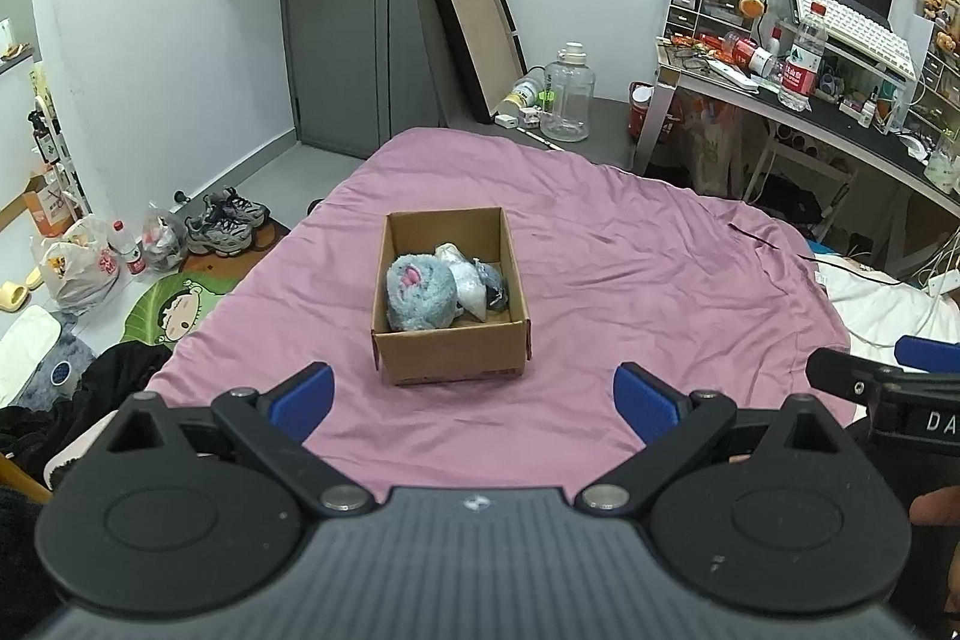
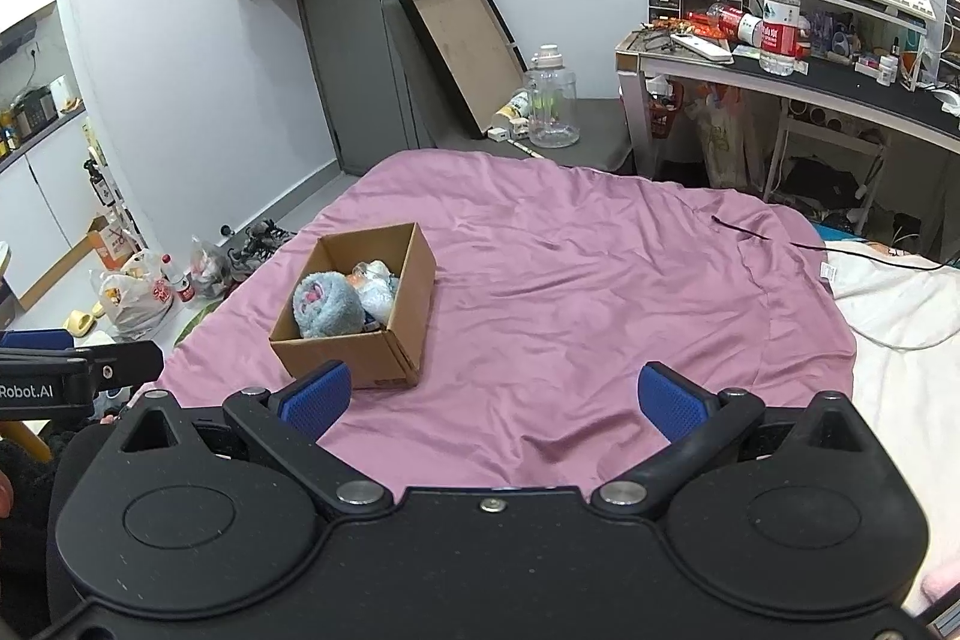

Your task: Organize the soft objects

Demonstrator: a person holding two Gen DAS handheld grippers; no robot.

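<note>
mauve bedcover (image 1: 630, 268) runs out under both tools, and the cardboard box (image 1: 450, 358) standing on it is the landmark. inside the box, a grey-blue plush toy (image 1: 420, 295) fills the left half, with a pale wrapped bundle (image 1: 471, 283) pressed against its right side; no other soft thing shows loose on the cover around the box. the box's long axis runs away from the viewer. from the left gripper (image 1: 474, 397) the box lies straight ahead, nearly centred between the blue pads. from the right gripper (image 2: 492, 397) the box sits ahead and off to the left, so the left one looks the better placed to reach it. both grippers have their fingers spread wide, holding nothing and touching nothing, short of the box's near wall.
</note>
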